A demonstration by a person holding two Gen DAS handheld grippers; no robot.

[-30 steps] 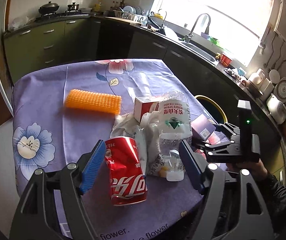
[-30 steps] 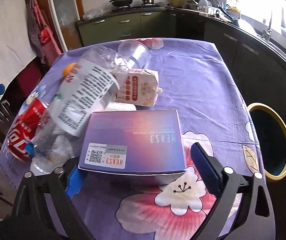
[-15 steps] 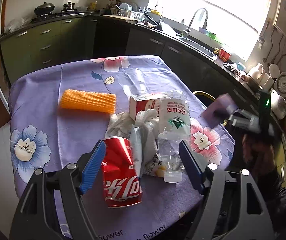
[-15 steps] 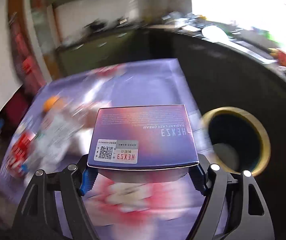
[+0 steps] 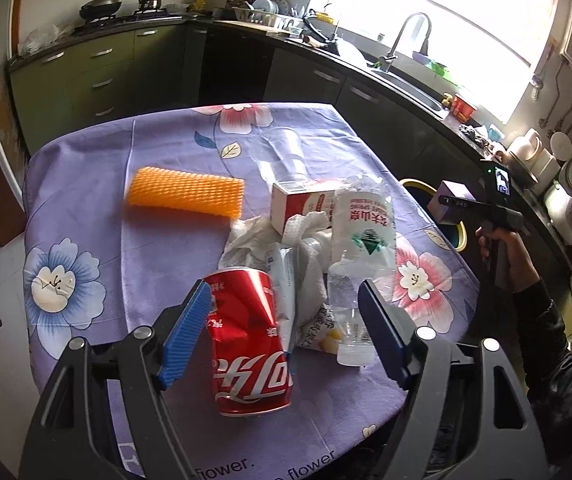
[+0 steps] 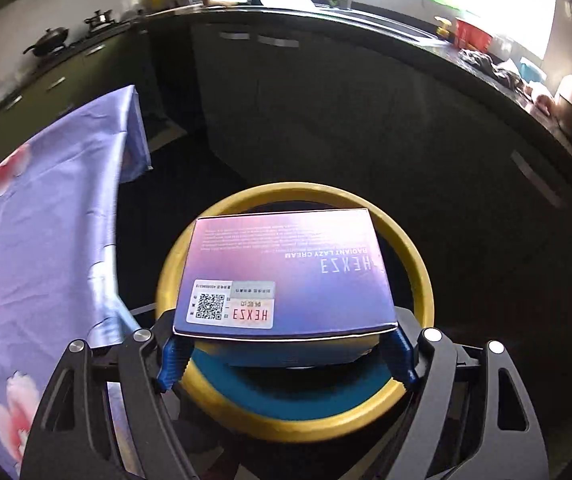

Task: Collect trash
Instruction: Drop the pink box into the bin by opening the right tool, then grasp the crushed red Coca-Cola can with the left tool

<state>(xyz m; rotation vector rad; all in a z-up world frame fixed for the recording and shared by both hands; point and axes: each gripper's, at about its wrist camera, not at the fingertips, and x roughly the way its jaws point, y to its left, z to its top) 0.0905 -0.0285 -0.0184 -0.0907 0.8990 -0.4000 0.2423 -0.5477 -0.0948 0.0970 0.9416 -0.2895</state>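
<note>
My right gripper (image 6: pixel 283 354) is shut on a purple cream box (image 6: pixel 286 272) and holds it over the yellow-rimmed bin (image 6: pixel 418 276) beside the table. In the left wrist view that box (image 5: pixel 448 200) shows at the right, above the bin (image 5: pixel 460 236). My left gripper (image 5: pixel 283 330) is open, low over the table's near edge, with a crushed red cola can (image 5: pixel 247 336) between its fingers. A clear water bottle (image 5: pixel 360 256), crumpled white tissues (image 5: pixel 281 244), a red-and-white carton (image 5: pixel 306 202), a clear cup (image 5: pixel 281 152) and an orange foam net (image 5: pixel 187 190) lie on the table.
The table has a purple flowered cloth (image 5: pixel 85 208), also at the left of the right wrist view (image 6: pixel 45 216). Dark kitchen cabinets (image 6: pixel 346 120) and a sink counter (image 5: pixel 406 76) run behind the bin. A small wrapper (image 5: pixel 322 328) lies by the bottle.
My right gripper closed on the purple box, lifted it off the table and swung it right, over the bin. My left gripper has stayed open around the cola can.
</note>
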